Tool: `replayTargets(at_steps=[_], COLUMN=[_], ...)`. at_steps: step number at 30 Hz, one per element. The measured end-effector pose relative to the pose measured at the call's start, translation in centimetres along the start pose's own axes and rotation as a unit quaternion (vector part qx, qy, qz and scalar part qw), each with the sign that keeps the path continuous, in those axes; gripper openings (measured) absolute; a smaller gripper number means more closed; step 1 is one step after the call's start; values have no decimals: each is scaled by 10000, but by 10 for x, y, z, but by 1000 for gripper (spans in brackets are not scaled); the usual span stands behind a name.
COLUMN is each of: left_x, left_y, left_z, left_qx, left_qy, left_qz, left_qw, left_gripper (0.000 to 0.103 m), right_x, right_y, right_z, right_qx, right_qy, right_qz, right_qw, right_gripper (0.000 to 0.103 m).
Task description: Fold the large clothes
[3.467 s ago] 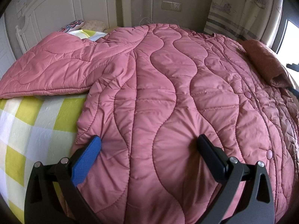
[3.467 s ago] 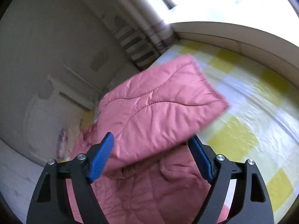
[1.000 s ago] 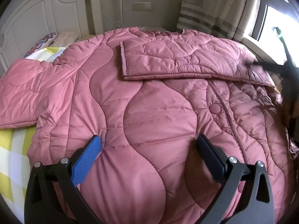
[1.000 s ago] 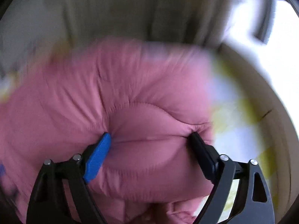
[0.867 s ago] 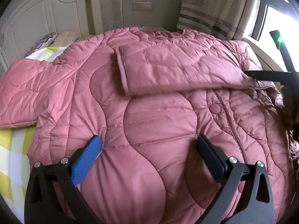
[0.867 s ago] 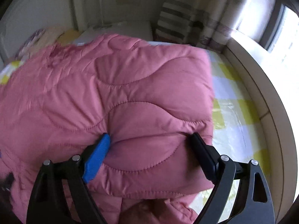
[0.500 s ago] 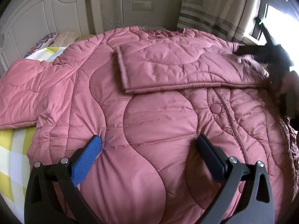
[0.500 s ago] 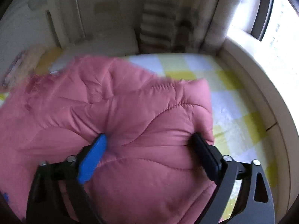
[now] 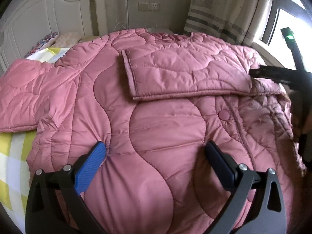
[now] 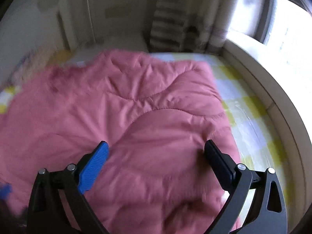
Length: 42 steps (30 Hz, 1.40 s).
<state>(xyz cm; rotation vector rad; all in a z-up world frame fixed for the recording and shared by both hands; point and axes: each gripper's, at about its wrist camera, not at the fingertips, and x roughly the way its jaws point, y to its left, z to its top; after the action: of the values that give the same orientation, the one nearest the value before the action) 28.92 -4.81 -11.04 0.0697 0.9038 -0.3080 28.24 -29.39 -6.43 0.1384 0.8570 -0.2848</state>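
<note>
The bed [image 9: 13, 156], covered in a yellow, white and pale green checked sheet, carries the whole work. Upon it lies the pink quilted coat [image 9: 156, 128], spread front-up and covering most of the mattress; the white panelled headboard [image 9: 48, 19] stands behind it and a striped curtain [image 9: 214, 13] hangs at the window side.

Progress, as judged: early. One sleeve [image 9: 185, 74] is folded across the chest and lies flat, its cuff edge squared. The other sleeve [image 9: 25, 95] is spread out over the sheet, unfolded. The body shows no fold. Remaining: that second sleeve, then the body folds.

Material: padded shell with a slight sheen, stitched in wavy channels, puffy and finely creased; it looks soft and likely springy under a fold. A round snap [image 9: 223, 115] sits on the front placket.

The left gripper [image 9: 156, 154] sits low over the hem region, jaws released and wide apart, nothing between them. The right gripper [image 10: 156, 152] is over the coat's shoulder near the window-side edge, jaws likewise released, holding nothing; its view is blurred. Whether any fingertip touches the fabric cannot be told.
</note>
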Motion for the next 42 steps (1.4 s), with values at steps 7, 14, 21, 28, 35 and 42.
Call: replayTargets(at_steps=[7,14,21,28,35,42], left_x=[-48,-102,-107,-126,-177,-104], left_y=[65,205,317,321,88,-88], left_z=[-7,-60,-60,2,95,91], left_qx=[-1601,-3894,-5355,-5207,-1780,569], left_qy=[-1011,-1835,-2030,-2155,-2856,-1847], left_qz=[-661,-9,128,254,122,-289], left_qw=[9797,9026,8197,8257,9416,9807], left_gripper=[101,100,85,7,8,95], right_x=[3,-48,-40,-60,-70,-65], right_y=[56,19,-13,-43,-64,-73], right_z=[-53,-40,-51,-60,-62,-64], right_qx=[-1460,-347,414,1364,1874,1923], right_qy=[261,-708,-849,-1497,-1933,-1961], right_qz=[-24,339,413,520,477,338], right_qw=[9889,9963,9947,9779,9619,9609], right_gripper=[98,98,98,98,98,98])
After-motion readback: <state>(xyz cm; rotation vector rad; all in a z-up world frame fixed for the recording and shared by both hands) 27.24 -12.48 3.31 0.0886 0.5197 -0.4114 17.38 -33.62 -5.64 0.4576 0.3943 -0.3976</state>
